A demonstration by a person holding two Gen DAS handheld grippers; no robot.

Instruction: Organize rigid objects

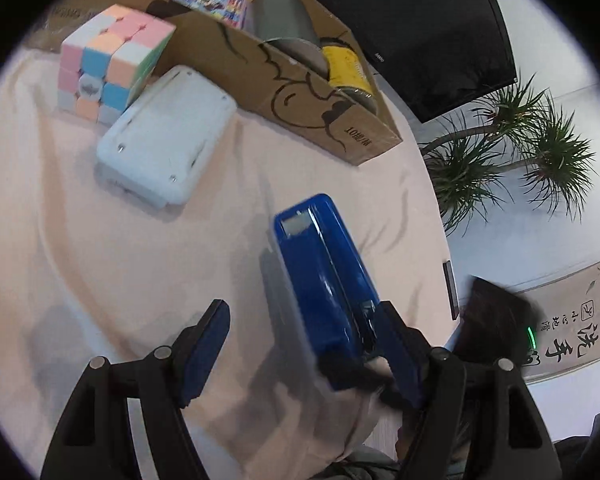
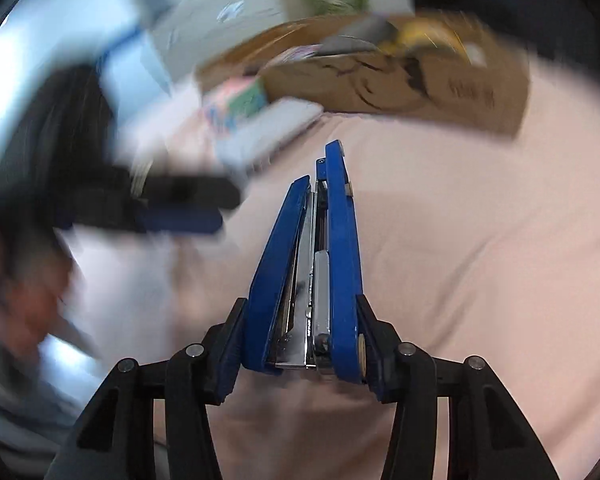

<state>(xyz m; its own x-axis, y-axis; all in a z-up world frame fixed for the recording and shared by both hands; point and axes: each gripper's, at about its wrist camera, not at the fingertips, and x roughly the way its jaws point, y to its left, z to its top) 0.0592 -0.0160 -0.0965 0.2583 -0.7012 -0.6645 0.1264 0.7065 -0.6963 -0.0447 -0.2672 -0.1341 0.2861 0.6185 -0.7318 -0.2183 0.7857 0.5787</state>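
We see the right gripper (image 2: 300, 356) pinching a glossy blue stapler (image 2: 320, 264) with chrome inner parts, held above the pink tablecloth (image 2: 460, 240). The left gripper (image 1: 300, 344) stands spread, empty.

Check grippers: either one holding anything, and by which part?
The right gripper clamps the blue stapler across its rear hinge end, one pad on each blue side. The left gripper is open, pinching nothing.
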